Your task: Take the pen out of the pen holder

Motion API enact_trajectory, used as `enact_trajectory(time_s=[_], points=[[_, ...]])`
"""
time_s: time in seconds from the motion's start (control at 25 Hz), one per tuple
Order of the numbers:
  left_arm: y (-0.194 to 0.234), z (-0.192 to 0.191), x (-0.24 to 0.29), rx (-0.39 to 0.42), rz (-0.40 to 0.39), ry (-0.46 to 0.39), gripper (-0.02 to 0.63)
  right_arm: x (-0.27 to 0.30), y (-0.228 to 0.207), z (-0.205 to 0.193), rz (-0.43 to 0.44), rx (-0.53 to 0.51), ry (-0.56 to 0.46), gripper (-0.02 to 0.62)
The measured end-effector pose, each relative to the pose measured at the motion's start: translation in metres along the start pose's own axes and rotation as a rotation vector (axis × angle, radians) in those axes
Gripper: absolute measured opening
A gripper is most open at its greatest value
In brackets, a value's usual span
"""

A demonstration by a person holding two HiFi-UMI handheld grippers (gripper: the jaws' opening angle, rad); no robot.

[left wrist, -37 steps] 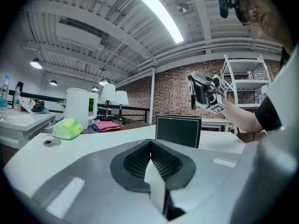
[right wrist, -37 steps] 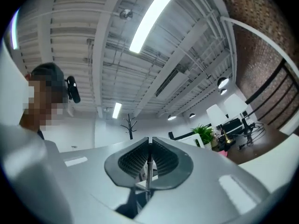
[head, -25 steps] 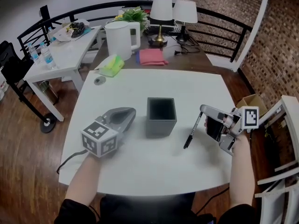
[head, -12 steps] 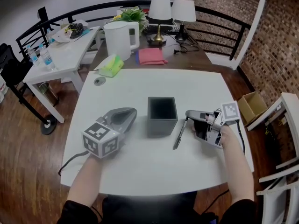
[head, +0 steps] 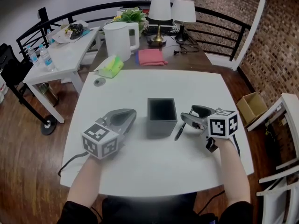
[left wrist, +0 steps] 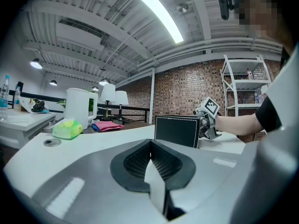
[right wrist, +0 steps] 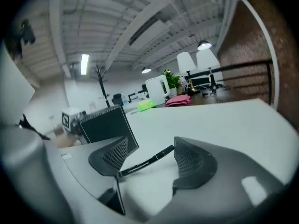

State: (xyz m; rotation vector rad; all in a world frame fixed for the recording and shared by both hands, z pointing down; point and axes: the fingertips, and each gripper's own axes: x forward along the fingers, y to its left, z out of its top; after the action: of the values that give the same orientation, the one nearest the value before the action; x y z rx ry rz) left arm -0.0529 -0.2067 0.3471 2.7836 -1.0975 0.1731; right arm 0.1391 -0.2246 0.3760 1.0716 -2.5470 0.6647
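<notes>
The dark square pen holder (head: 161, 117) stands upright in the middle of the white table (head: 140, 164); it also shows in the left gripper view (left wrist: 176, 130) and the right gripper view (right wrist: 107, 123). A black pen (head: 178, 132) lies flat on the table just right of the holder. My right gripper (head: 190, 116) sits low over the pen, its jaws opening. The pen (right wrist: 145, 162) lies between the jaws, and the pads stand apart from it. My left gripper (head: 127, 115) rests shut on the table left of the holder, holding nothing.
A white kettle (head: 119, 39), a green tissue pack (head: 112, 65), a pink cloth (head: 152, 56) and two lamps (head: 161, 13) stand beyond the table's far edge. A small round disc (head: 99, 81) lies at the far left corner. A cardboard box (head: 252, 107) sits on the floor at right.
My right gripper came down and left to the table beside the holder, rolled over, and its jaws parted off the pen, which now lies on the table. The left gripper has stayed put.
</notes>
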Motion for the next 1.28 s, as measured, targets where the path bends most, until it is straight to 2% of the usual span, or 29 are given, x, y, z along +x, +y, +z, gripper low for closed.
enact_trajectory(time_s=[0.12,0.24,0.36,0.48,0.64,0.76,0.84,0.96,1.28], points=[[0.001,0.000,0.000,0.001,0.000,-0.001,0.002,0.009,-0.002,-0.011,-0.124,-0.235,0.052,0.354],[0.000,0.001,0.000,0.001,0.001,0.000,0.002,0.011,0.003,-0.005,-0.151,-0.300,0.013,0.356],[-0.001,0.001,0.000,-0.001,0.000,0.000,0.002,0.002,0.004,0.006,-0.143,-0.285,-0.059,0.331],[-0.001,0.000,0.000,-0.001,0.000,-0.001,0.002,-0.017,0.005,0.015,-0.122,-0.255,-0.142,0.265],[0.000,0.001,0.000,0.003,0.001,-0.001,0.002,-0.041,0.004,0.015,-0.120,-0.206,-0.249,0.150],[0.001,0.001,0.000,0.002,0.001,0.000,0.002,-0.052,-0.010,0.016,-0.193,-0.187,-0.327,0.014],[0.001,0.001,0.001,0.002,0.001,0.000,0.002,-0.057,-0.021,0.017,-0.228,-0.147,-0.355,0.014],[0.001,0.002,0.001,0.001,0.004,-0.002,0.002,-0.059,-0.025,0.015,-0.249,-0.136,-0.337,0.012],[0.001,0.003,0.000,0.000,0.011,-0.003,0.002,-0.057,-0.015,0.011,-0.225,-0.145,-0.319,0.011]])
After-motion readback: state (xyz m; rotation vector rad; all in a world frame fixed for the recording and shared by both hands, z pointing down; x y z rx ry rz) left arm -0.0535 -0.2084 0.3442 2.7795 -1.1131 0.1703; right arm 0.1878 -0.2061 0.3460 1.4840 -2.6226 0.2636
